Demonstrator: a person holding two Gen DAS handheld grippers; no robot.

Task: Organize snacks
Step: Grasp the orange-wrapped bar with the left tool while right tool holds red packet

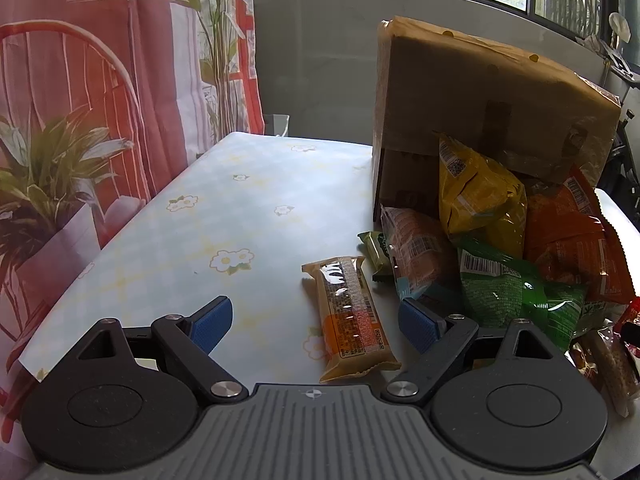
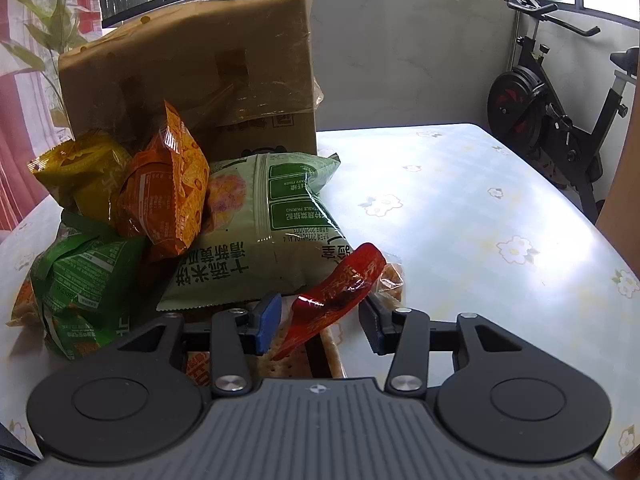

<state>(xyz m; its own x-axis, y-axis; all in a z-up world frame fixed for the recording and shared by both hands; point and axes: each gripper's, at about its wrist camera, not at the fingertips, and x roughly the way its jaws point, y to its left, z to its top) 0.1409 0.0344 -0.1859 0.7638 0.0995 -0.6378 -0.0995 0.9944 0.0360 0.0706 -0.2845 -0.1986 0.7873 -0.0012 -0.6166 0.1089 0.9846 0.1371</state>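
Left claw (image 1: 314, 320): spread wide, holding nothing, blue pads (image 1: 212, 322) hovering low over the bench (image 1: 200, 220), with one yellow-orange snack bar (image 1: 350, 320) lying flat between the fingers, nearer the right pad, contact not clear. Just beyond the bar: one small green packet (image 1: 376, 254), flat on the flowered cloth, touching one pink-and-teal pouch (image 1: 420, 258). Further right, heaped together: one green bag (image 1: 508, 292), one yellow bag (image 1: 480, 196), one orange bag (image 1: 576, 236), all leaning against one another at the foot of one cardboard box (image 1: 480, 100), upright, wrapped in clear film. Behind the bench on the left, a printed red curtain (image 1: 80, 100). Right claw (image 2: 318, 318): about half open, gripping nothing firmly that can be told, one crumpled red wrapper (image 2: 340, 288) standing between the pads and leaning toward the right finger, over one cracker pack (image 2: 288, 356) lying beneath. Just ahead: one pale green rice-cracker bag (image 2: 260, 240), tilted, propped on the pile. To its left, the same green bag (image 2: 80, 280), orange bag (image 2: 168, 192) and yellow bag (image 2: 80, 168), stacked and touching. Behind them the box (image 2: 188, 68). Far right, beyond the bench edge, one exercise bike (image 2: 560, 112).
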